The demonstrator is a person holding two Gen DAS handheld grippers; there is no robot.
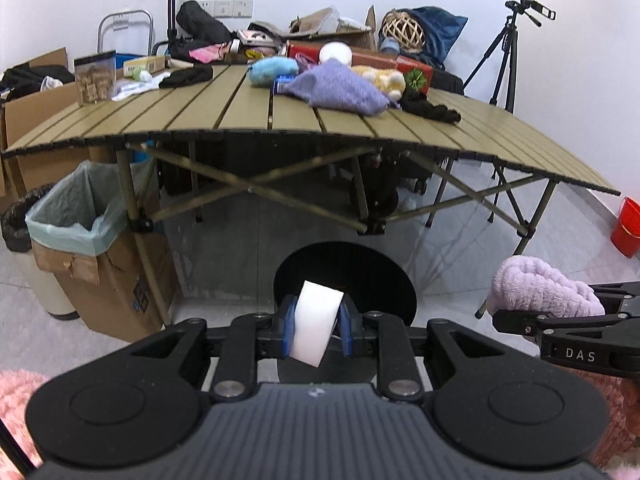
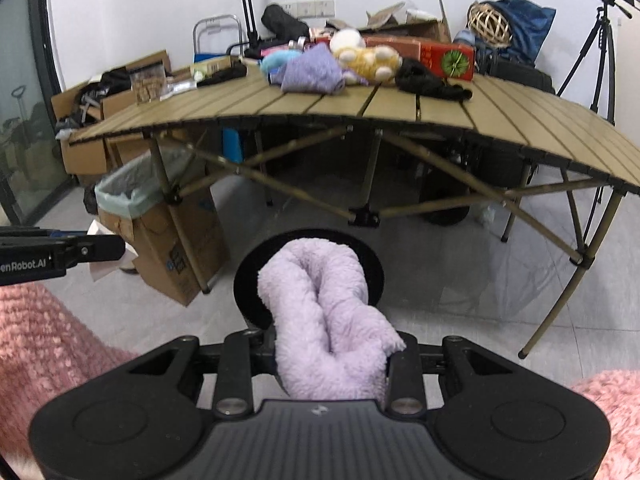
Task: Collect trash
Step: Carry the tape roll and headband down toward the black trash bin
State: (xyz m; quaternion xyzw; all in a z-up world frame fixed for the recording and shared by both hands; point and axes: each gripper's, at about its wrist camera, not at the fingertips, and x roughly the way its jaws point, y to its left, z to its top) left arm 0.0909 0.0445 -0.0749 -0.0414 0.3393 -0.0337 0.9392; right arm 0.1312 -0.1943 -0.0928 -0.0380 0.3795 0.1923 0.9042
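With my left gripper [image 1: 318, 330] pinching a white paper scrap [image 1: 318, 320] and my right gripper [image 2: 332, 356] clamped on a lilac fleece cloth [image 2: 326, 320], the lined bin [image 1: 76, 216] stands beyond the table's [image 1: 280, 120] left corner, nearer my left hand.

Left gripper [image 1: 318, 330] is clamped on a white roll-shaped piece [image 1: 316, 322], blue pads squeezing it from both sides, right over a round black opening [image 1: 360, 276] on the floor. Off to the right, the right gripper [image 1: 560, 320] has a fluffy lilac cloth [image 1: 540, 288]. Slatted folding table [image 1: 200, 120] ahead is piled with plush toys and clothes. A lined cardboard bin [image 1: 80, 216] stands at the table's left leg.
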